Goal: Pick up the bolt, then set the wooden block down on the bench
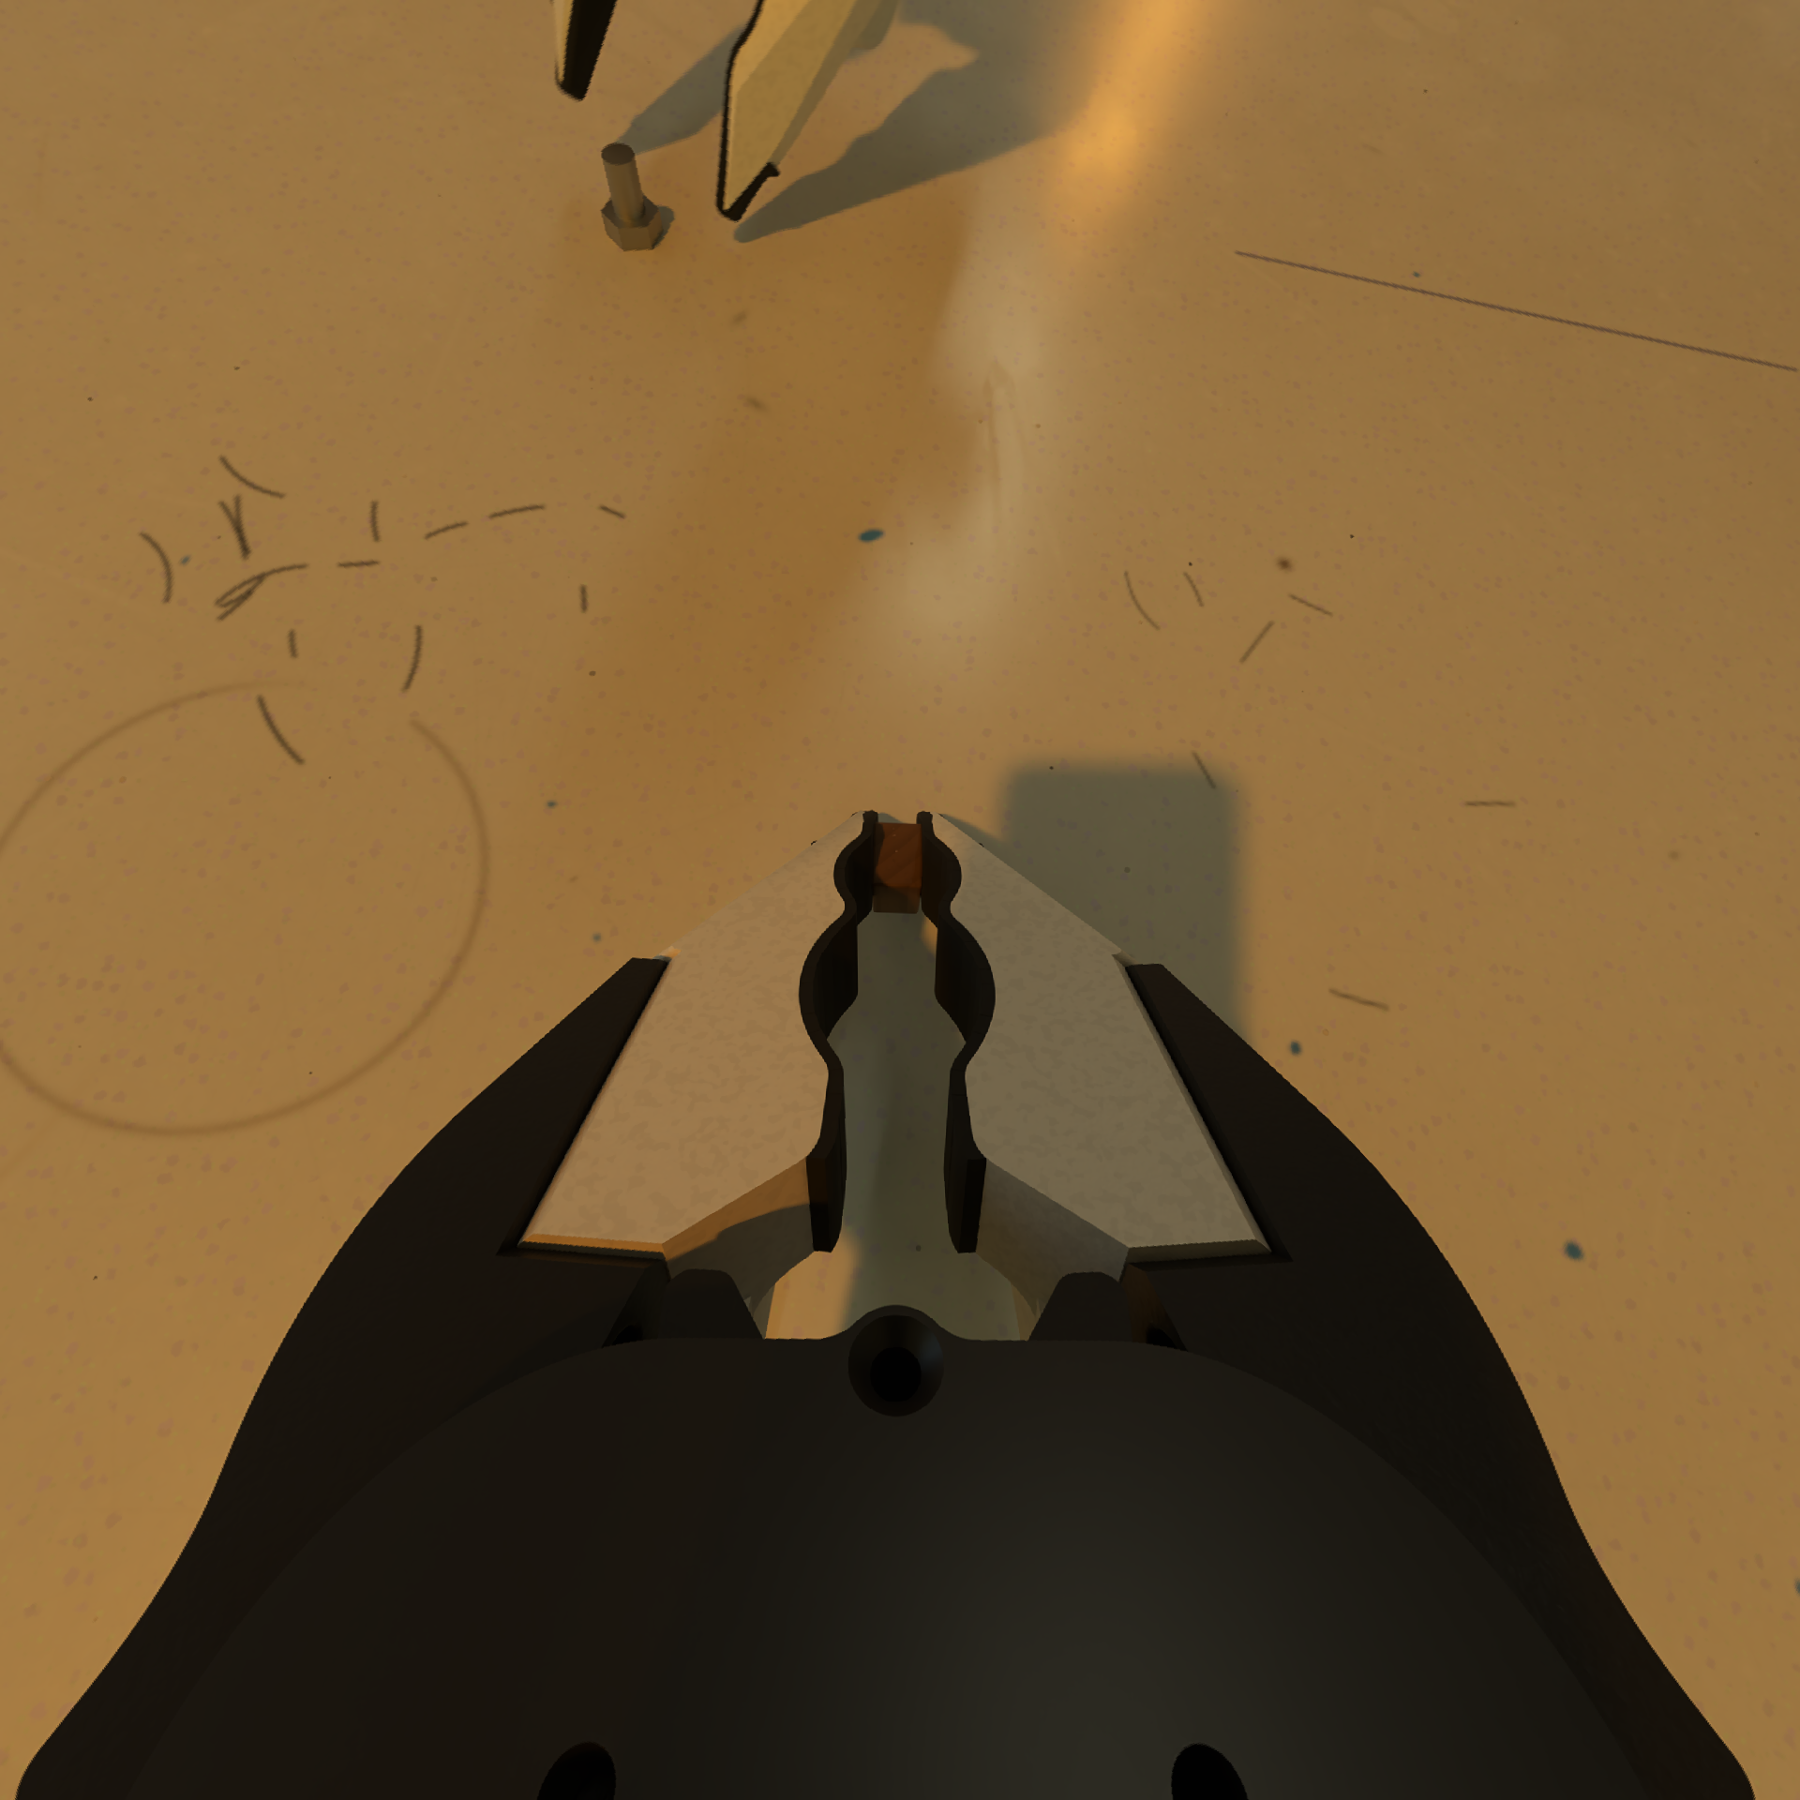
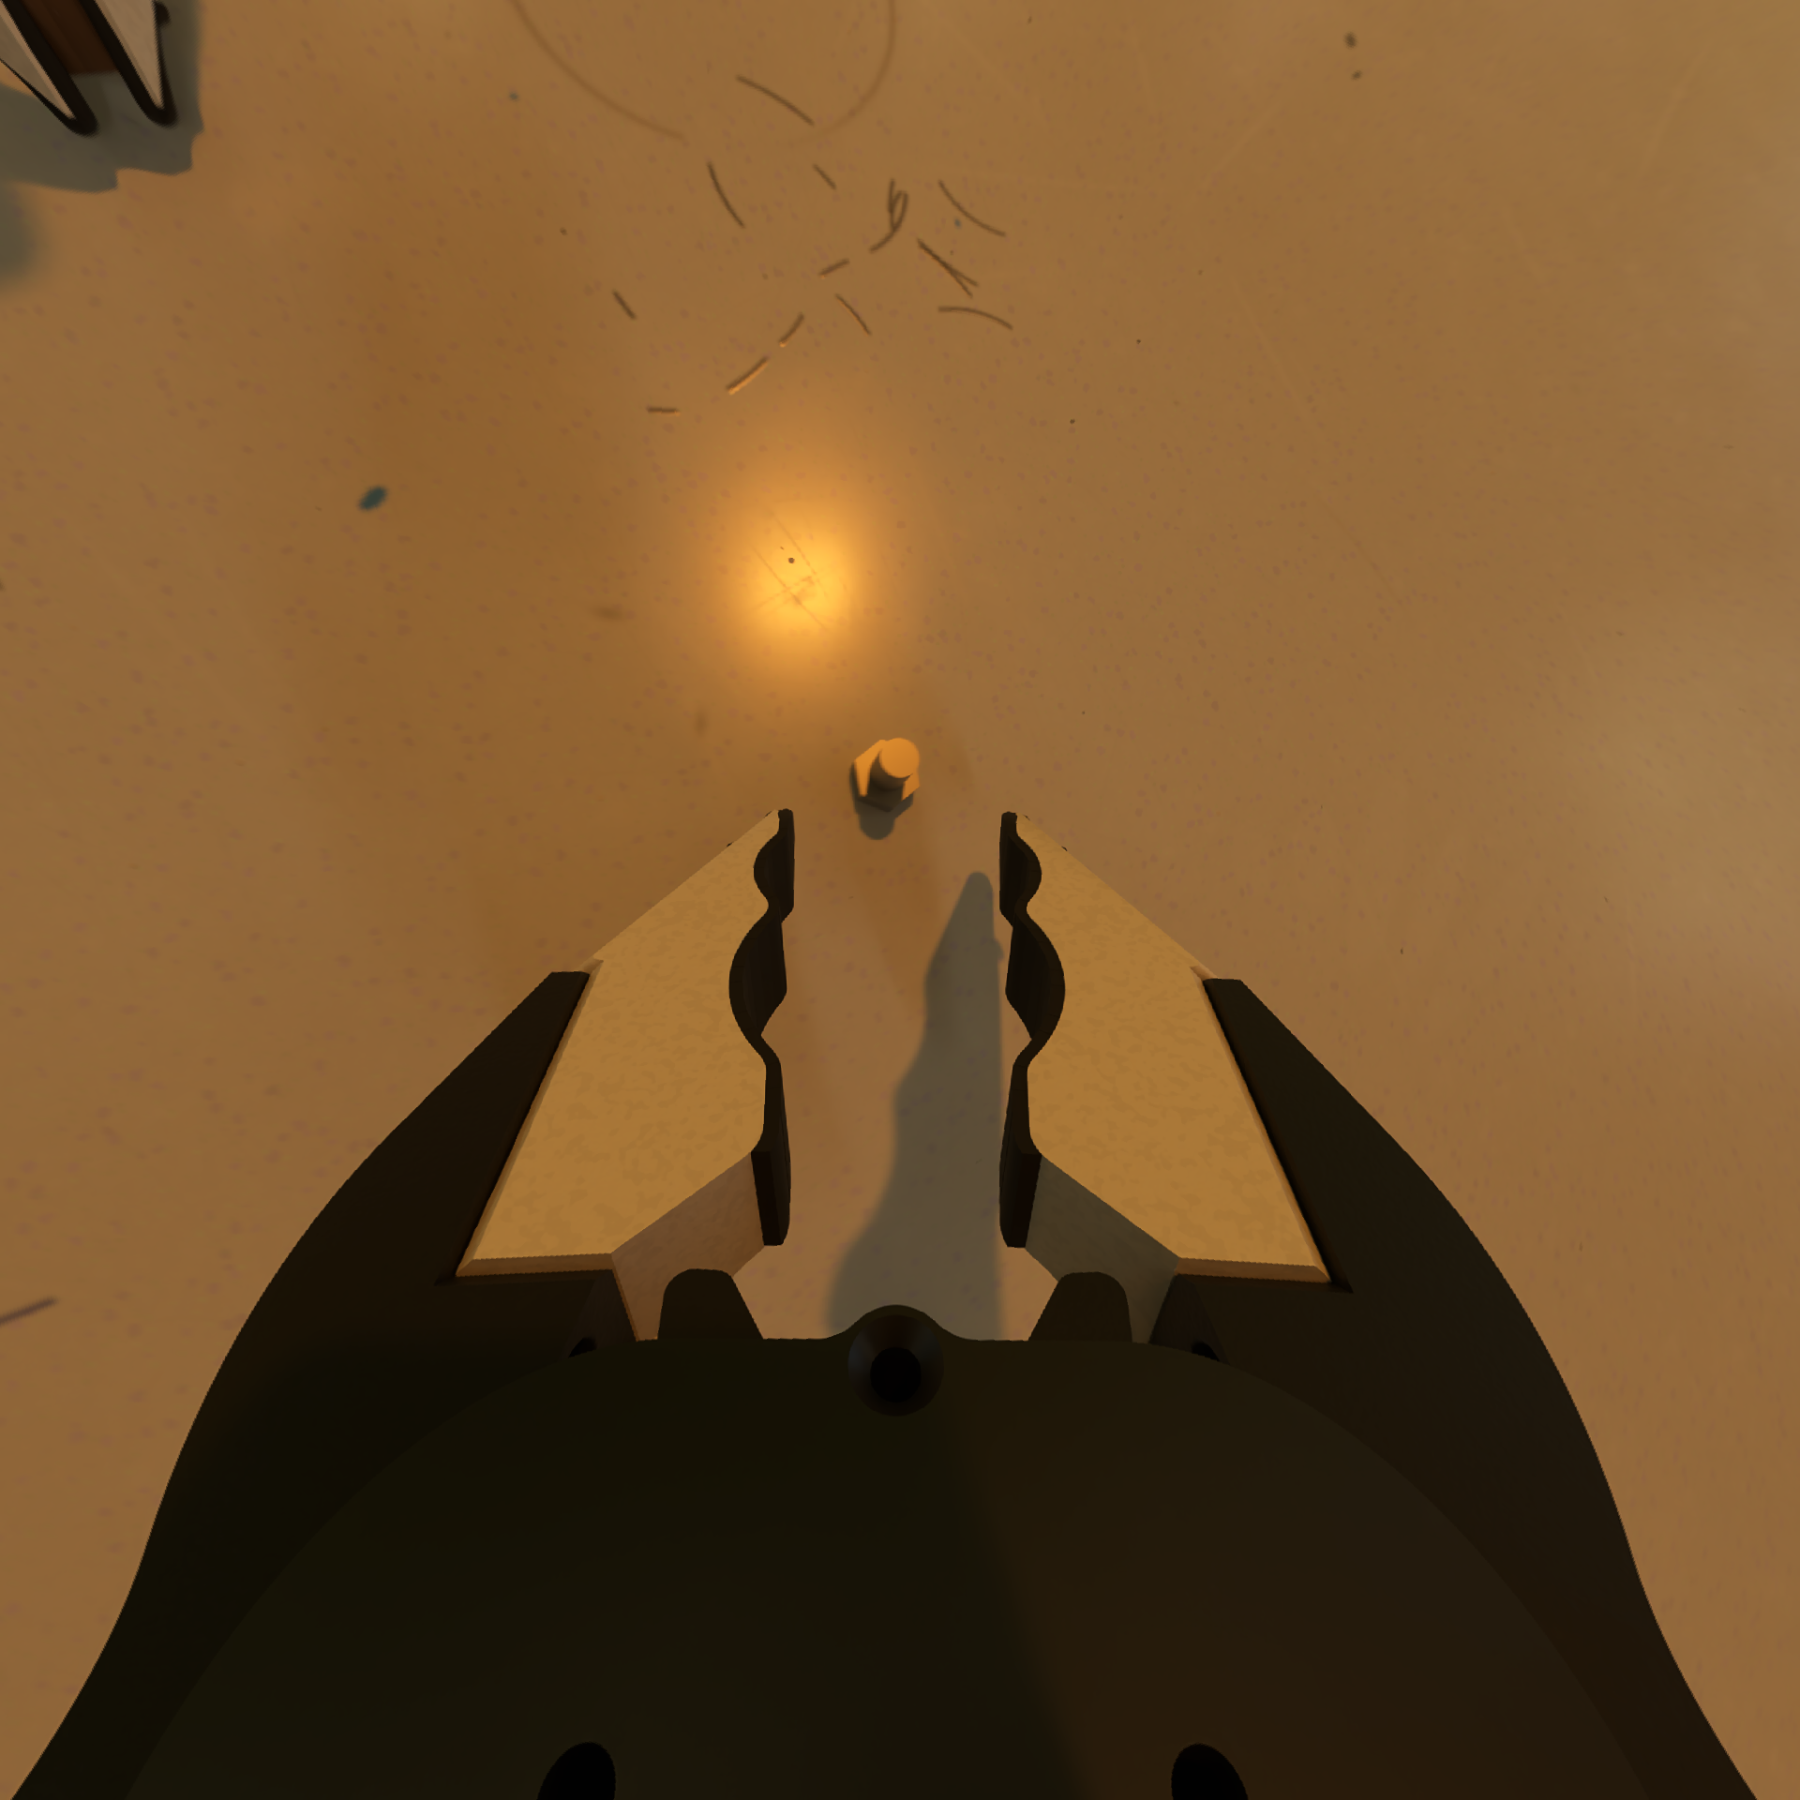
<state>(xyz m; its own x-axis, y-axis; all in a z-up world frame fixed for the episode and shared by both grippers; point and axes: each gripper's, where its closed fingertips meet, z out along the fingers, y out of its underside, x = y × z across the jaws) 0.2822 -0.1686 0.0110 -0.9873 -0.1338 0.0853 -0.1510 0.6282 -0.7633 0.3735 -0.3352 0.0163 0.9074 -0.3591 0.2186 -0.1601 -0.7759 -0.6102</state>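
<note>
Scratched tan bench [image 2: 1364,487] bears an upright hex-head bolt [image 2: 884,774] before the spread right gripper [image 2: 896,828].

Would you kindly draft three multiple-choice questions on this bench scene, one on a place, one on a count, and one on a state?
1. Where is the bolt?
A. Standing on the bench just ahead of the right gripper
B. Clamped in the right gripper
C. Lying inside the drawn circle

2. How many bolts show on the bench?
A. One
B. Two
C. Three

3. What state is the left gripper in?
A. Open and empty
B. Shut on the wooden block
C. Shut on the bolt

Answers:
1. A, since the bolt stands head down on the bench beyond the spread fingers, untouched.
2. A, as both wrist views show a single bolt.
3. B, because the brown block sits pinched between the fingertips in the left wrist view.
</note>
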